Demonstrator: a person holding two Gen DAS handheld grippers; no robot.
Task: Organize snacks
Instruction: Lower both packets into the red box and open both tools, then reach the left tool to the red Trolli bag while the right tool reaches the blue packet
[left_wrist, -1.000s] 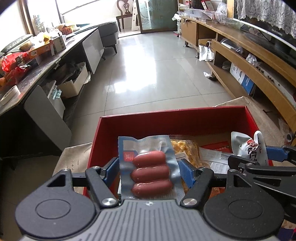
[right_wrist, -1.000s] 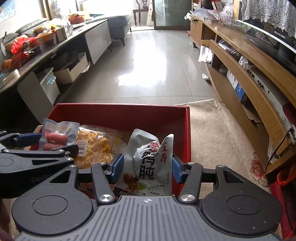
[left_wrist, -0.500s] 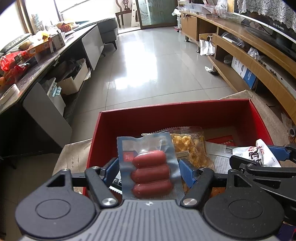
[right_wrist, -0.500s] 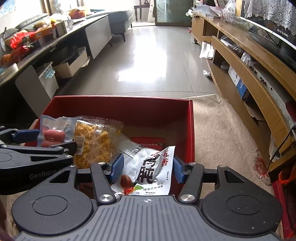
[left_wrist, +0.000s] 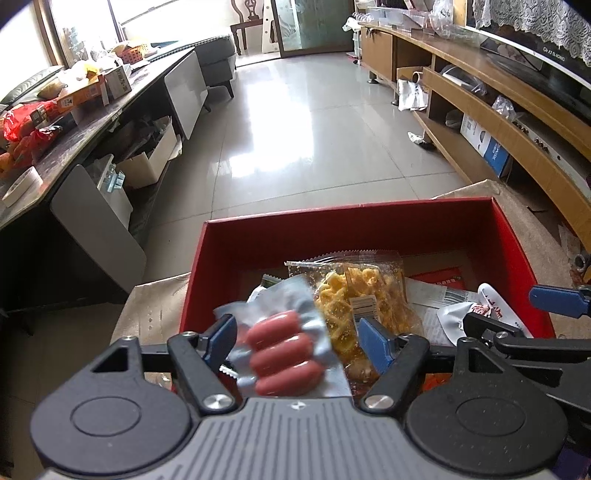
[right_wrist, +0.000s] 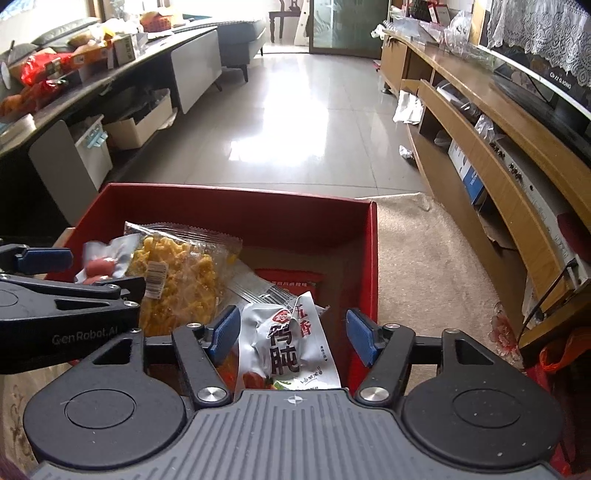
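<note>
A red box (left_wrist: 351, 212) (right_wrist: 236, 192) lies below both grippers and holds a clear bag of yellow snacks (left_wrist: 362, 295) (right_wrist: 181, 280) and flat packets. My left gripper (left_wrist: 297, 341) is over the box's left side with its jaws opening. A vacuum pack of three sausages (left_wrist: 284, 350) sits tilted and blurred between them, clear of the right pad. My right gripper (right_wrist: 291, 334) is over the box's right side, its jaws also opening. A silver packet with Chinese print (right_wrist: 291, 343) lies loose between them with a gap at the right pad.
The box rests on cardboard and a beige carpet (right_wrist: 436, 266). A long wooden TV cabinet (right_wrist: 498, 155) runs along the right. A dark table (left_wrist: 55, 122) with bags and boxes runs along the left. Glossy tiled floor (left_wrist: 314, 140) stretches ahead.
Both pairs of jaws have spread wider. The sausage pack has tipped to the right and slid lower. The silver packet has sunk down into the box.
</note>
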